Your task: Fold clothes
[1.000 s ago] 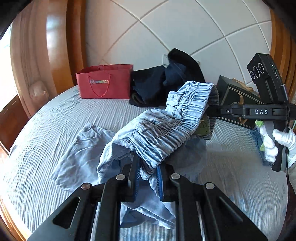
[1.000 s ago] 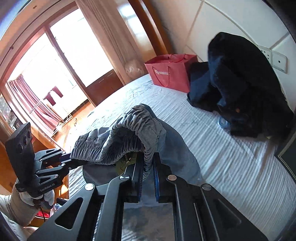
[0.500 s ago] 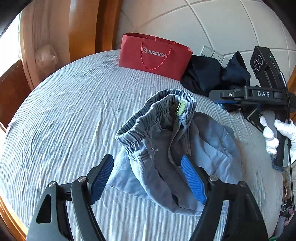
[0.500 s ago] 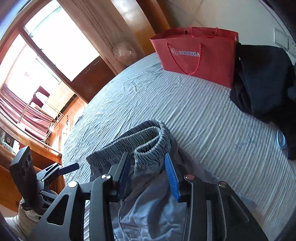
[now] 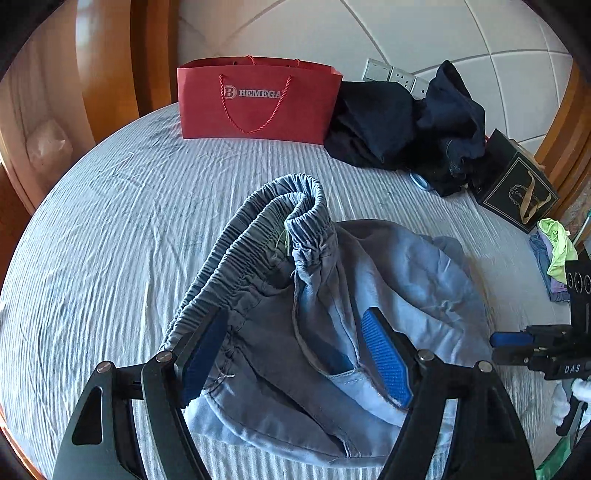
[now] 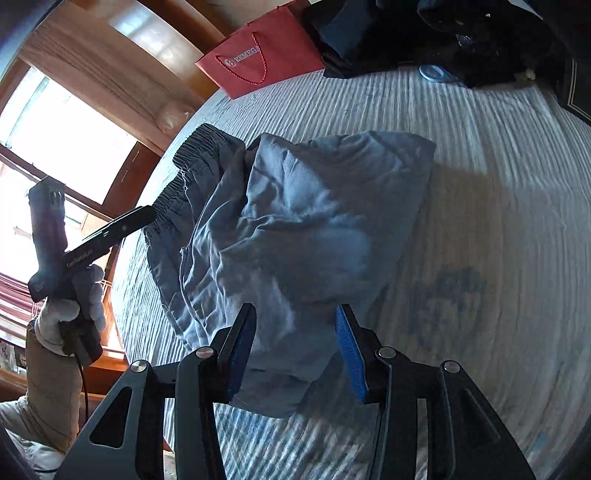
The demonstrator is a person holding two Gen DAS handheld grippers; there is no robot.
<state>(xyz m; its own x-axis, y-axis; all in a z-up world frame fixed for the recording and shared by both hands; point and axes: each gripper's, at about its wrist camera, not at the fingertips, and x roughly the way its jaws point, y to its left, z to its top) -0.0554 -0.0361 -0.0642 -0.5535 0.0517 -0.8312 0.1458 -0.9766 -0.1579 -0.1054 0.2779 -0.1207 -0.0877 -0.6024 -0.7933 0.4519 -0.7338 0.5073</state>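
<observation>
Both claws, left gripper (image 5: 295,354) and right gripper (image 6: 295,350), spread wide over bunched blue trousers (image 5: 332,295) near red bag (image 5: 258,99); risk: loose fold slumping, waistband springing apart.

We cannot see the lower hem of the crumpled pale-blue elastic-waist trousers (image 5: 332,295) in the left wrist view, since the black two-finger left gripper (image 5: 295,358) covers it at the bottom of the frame, and the trouser legs are bunched under the top layer. At the right edge of that view the small heap of lime-green and lilac cloth (image 5: 557,251) is cut off and too small for us to identify, and the black right gripper (image 5: 509,345) shows only its tip. In the right wrist view the dark navy clothing pile (image 6: 424,33) and the black gold-trimmed box (image 6: 576,85) run off the upper right, while the bedsheet (image 6: 480,184) is smeared with blur.
</observation>
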